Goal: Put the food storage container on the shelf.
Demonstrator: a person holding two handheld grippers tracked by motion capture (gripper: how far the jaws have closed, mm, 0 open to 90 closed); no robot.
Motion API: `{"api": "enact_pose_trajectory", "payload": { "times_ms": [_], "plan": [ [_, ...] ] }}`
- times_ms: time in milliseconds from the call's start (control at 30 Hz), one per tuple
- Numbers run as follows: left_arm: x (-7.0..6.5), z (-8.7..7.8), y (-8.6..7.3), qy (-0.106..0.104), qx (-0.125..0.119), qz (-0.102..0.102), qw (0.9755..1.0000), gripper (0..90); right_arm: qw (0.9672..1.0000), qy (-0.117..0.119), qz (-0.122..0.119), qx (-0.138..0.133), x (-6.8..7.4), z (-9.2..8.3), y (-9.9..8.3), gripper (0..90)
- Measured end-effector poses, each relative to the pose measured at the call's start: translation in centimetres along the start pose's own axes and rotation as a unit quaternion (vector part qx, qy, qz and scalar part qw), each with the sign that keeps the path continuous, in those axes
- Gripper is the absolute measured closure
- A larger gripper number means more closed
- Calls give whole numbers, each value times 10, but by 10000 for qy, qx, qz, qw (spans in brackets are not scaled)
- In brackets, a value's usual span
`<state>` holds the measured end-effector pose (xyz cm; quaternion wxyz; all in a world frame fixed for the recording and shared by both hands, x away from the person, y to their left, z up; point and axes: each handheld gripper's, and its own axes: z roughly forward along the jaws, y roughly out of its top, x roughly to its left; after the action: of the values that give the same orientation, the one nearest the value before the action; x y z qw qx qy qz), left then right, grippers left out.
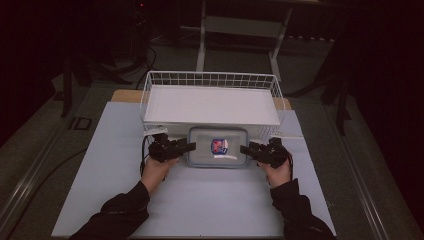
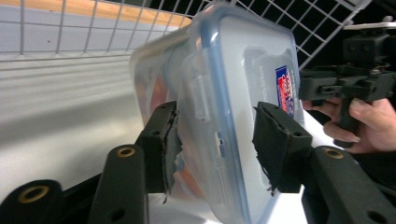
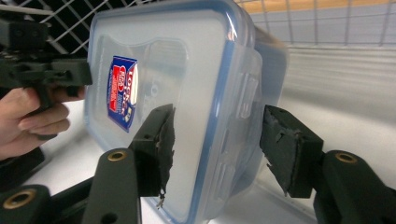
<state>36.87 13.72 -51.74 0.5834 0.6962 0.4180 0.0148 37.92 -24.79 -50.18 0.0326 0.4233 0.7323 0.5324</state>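
Container (image 1: 218,146) with blue-rimmed lid sits on counter (image 1: 200,200) between both claws, just before wire basket (image 1: 210,100). Left claw (image 2: 215,140) straddles its end, pads released. Right claw (image 3: 217,149) straddles opposite end, likewise slack.

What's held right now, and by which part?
The lidded container sits on the table, jaws straddling each short end. Right gripper: a gap on one side, no hold. Left gripper: cannot tell.
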Motion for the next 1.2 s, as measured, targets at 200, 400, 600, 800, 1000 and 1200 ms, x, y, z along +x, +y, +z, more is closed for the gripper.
{"api": "enact_pose_trajectory", "payload": {
  "times_ms": [200, 400, 600, 800, 1000, 1200],
  "plan": [
    [5, 2, 0, 302, -158, 35, 9994, 505, 9997, -223, -26, -59, 4, 5, 2, 469],
    [5, 7, 2, 457, -135, 122, 9988, 439, 9983, -547, 98, -151, 7, 8, 4, 424],
    [5, 9, 5, 703, -145, 336, 9969, 364, 9967, -792, 96, -136, 9, 11, 8, 397],
    [1, 9, 5, 812, -167, 340, 9960, 363, 9961, -872, 104, -116, 14, 9, 8, 370],
    [-6, 5, 2, 755, -231, 516, 9955, 230, 9955, -872, -122, -343, 22, -2, 3, 330],
    [-14, -8, 0, 606, -210, 741, 9952, 140, 9963, -662, -252, -484, 43, -17, -2, 332]
  ]
}}
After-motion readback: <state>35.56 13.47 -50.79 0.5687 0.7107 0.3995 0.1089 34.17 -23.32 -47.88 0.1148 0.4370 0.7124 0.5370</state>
